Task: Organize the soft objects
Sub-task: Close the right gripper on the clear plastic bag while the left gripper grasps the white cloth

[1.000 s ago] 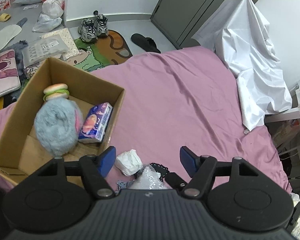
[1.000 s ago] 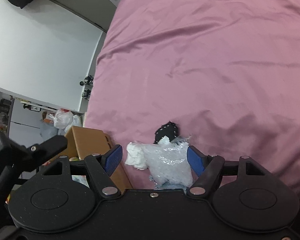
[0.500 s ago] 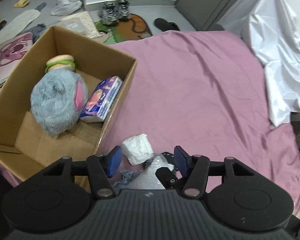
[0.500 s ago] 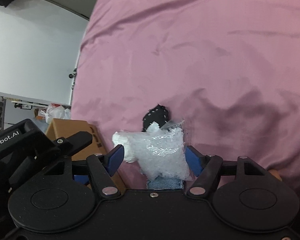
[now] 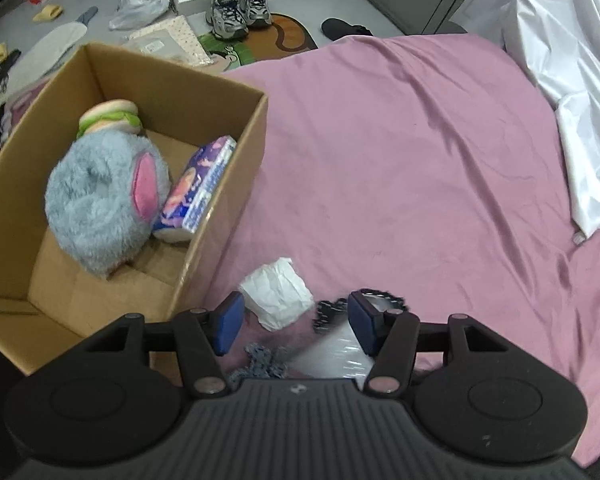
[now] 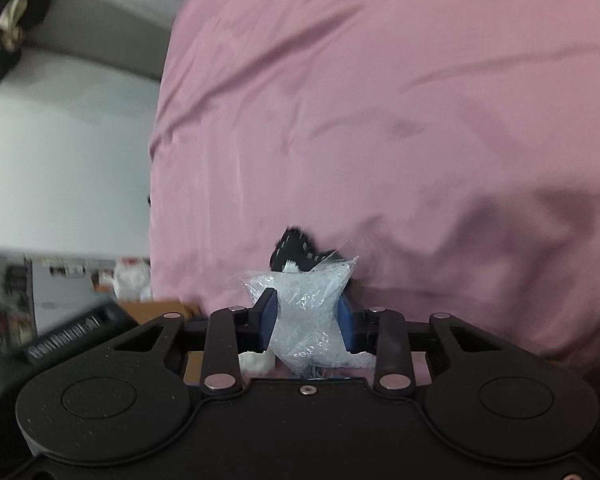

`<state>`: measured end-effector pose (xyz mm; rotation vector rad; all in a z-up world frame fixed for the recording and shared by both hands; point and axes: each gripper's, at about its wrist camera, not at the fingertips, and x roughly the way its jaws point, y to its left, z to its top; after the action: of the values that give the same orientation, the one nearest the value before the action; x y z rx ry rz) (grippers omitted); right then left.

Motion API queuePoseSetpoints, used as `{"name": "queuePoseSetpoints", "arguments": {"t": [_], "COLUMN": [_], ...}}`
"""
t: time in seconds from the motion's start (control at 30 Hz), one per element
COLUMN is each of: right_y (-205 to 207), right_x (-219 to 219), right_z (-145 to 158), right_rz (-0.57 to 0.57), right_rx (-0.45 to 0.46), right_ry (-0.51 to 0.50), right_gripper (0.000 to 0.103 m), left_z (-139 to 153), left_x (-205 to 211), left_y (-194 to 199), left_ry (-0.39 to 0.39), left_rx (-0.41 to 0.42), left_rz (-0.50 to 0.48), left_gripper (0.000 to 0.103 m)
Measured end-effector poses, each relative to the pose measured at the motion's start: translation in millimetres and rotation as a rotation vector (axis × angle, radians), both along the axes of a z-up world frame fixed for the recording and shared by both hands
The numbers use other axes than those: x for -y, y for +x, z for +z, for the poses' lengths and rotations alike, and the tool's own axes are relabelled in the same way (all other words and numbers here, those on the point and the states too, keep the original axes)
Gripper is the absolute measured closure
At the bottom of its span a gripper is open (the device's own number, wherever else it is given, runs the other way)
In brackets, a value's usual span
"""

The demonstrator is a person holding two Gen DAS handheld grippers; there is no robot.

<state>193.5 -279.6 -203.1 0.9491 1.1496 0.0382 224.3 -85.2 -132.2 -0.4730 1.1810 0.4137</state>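
Right claw [image 6: 306, 318] clamped on clear plastic bag [image 6: 308, 308], near edge of bed [image 6: 380, 100]; black cloth [image 6: 296, 250] just behind bag, partly hidden. Left claw [image 5: 294, 326] open over white tissue wad [image 5: 278, 292], just right of box [image 5: 228, 216] wall. Wide bare sheet far and right. Right view blurred.

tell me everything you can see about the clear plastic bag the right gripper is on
The plastic bag is clear, crinkly and glossy, bunched into a rough star shape with a pointed corner sticking up. The right gripper is shut on its middle, blue pads pressing both sides. It sits just above the pink bedsheet, with a black item behind it. Its contents cannot be made out. In the left wrist view it is blurred.
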Motion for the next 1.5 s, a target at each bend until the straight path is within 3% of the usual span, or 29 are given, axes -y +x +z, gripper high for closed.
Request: {"name": "queuePoseSetpoints", "arguments": {"t": [0.5,0.7,0.83,1.2,1.33,1.5], "right_y": [-4,-2,-1,3,4,5], "right_x": [33,40,42,51,52,47], "right_z": [14,18,28,28,25,24], "right_rz": [-0.135,-0.153,-0.14,-0.158,-0.168,-0.154], "right_rx": [0.103,0.141,0.194,0.219,0.21,0.208], "right_ry": [-0.01,0.0,-0.049,-0.101,-0.081,-0.058], "right_gripper": [0.071,0.071,0.071,0.071,0.071,0.071], "left_z": [-19,-28,-35,-49,-46,-42], "left_x": [18,20,22,32,28,17], "left_y": [27,37,41,50,48,41], "left_ry": [0.067,0.074,0.093,0.199,0.199,0.137], "left_rx": [-0.11,-0.145,-0.174,-0.209,-0.211,-0.168], "left_rz": [-0.082,-0.05,0.0,0.042,0.058,0.041], "left_gripper": [0.047,0.047,0.047,0.047,0.065,0.067]}}
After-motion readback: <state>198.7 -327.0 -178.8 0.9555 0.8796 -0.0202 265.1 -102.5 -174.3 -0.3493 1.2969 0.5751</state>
